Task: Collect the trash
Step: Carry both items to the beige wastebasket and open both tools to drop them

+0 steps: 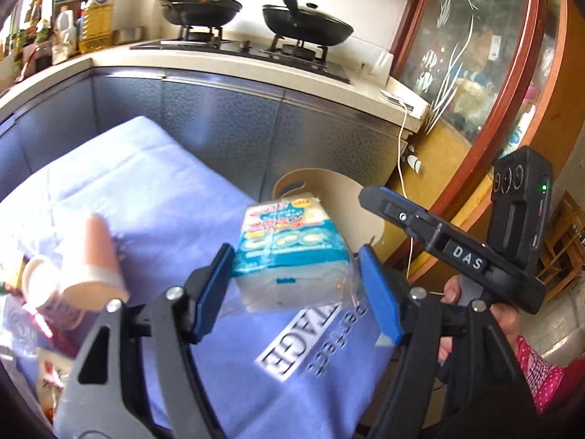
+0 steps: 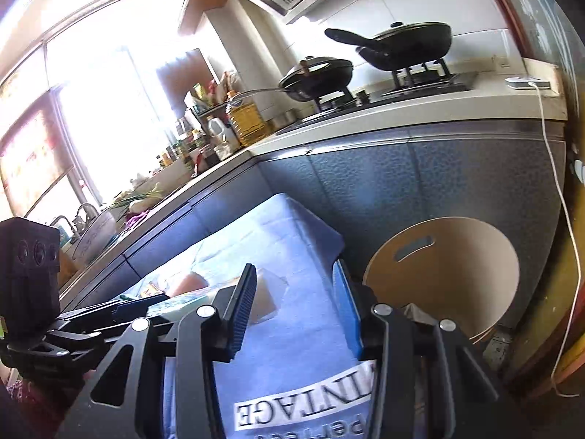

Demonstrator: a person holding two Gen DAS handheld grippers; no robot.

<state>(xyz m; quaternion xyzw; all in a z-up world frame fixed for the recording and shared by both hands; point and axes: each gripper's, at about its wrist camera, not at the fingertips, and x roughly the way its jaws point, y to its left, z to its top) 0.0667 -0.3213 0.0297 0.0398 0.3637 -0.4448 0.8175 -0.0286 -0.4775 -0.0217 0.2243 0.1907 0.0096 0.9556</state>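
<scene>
The left gripper holds a pack of tissues in a blue and white wrapper between its blue fingers, lifted above a lilac cloth printed with white letters. The left finger presses the pack's side; the right finger meets the crumpled clear end of the wrapper, so the fingers stand fairly wide, closed on the pack. Just beyond the pack, at the far right edge of the cloth, stands a beige bin with a slot handle in its wall.

On the left of the cloth lie more pieces of trash: a paper cup on its side, a second cup nearer the edge, and some food wrappers in the near left corner, blurred.

The right gripper hangs over the same cloth with its fingers partly open and nothing between them. In the left view it shows as a black body marked DAS, held by a hand in a pink dotted sleeve, to the right of the pack.

Behind the cloth runs a grey cabinet front under a pale counter bearing a hob with two black pans, and bottles at the far left.
</scene>
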